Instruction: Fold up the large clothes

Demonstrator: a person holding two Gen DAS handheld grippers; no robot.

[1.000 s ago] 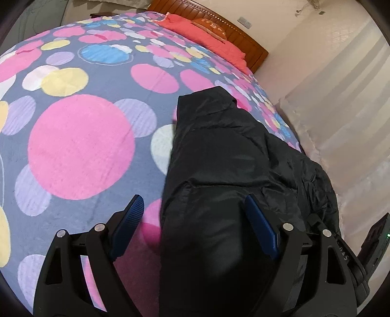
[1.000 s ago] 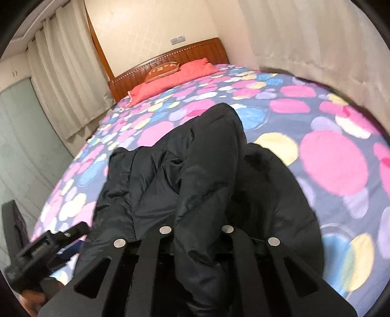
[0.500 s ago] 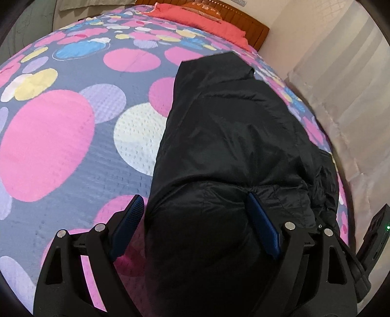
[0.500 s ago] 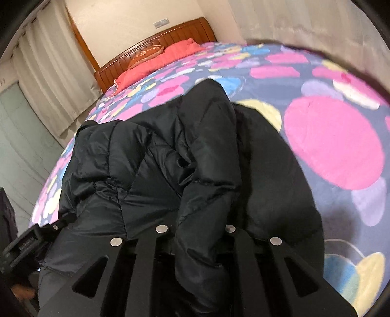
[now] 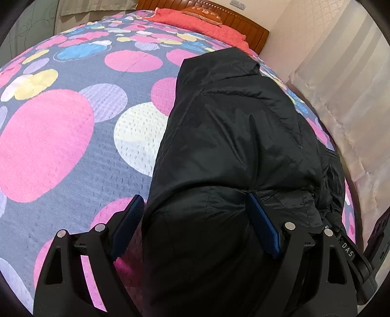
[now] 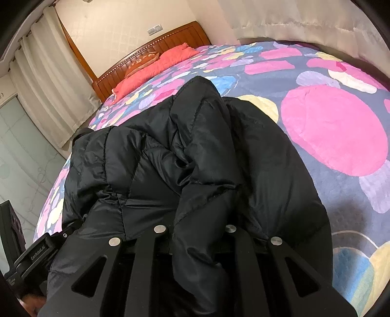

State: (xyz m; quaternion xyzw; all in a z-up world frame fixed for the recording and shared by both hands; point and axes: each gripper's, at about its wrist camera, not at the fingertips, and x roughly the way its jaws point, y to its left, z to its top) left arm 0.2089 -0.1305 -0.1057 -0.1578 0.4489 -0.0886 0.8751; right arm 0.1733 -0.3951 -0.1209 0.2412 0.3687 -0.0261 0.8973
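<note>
My left gripper (image 5: 195, 219) has its blue pads (image 5: 263, 229) spread wide, and a thick fold of the black jacket (image 5: 231, 136) bulges up between them. The right pad touches a seam of the fabric; the left pad (image 5: 126, 224) sits just beside the fold's edge, over the spotted bedspread (image 5: 73, 136). The pads are not pressed together on anything. In this view the jacket runs from 6 o'clock up to about 1 o'clock, with the bedspread filling everything from 7 to 11 o'clock. A red pillow (image 5: 195, 22) and the wooden headboard (image 5: 243, 22) lie at 12 o'clock, a pale curtain (image 5: 341, 85) at 2 o'clock.

My right gripper (image 6: 195, 229) has its jaws drawn close, clamped on a raised ridge of the jacket (image 6: 195, 151); the fingertips are buried in the fabric. From here the jacket fills the centre and spreads toward 9 o'clock, lying on the bedspread (image 6: 336, 126), which shows from 1 to 5 o'clock. The pillow (image 6: 156, 65) and headboard (image 6: 146, 53) sit at 11 o'clock. The other gripper's body (image 6: 31, 256) shows at 8 o'clock.
</note>
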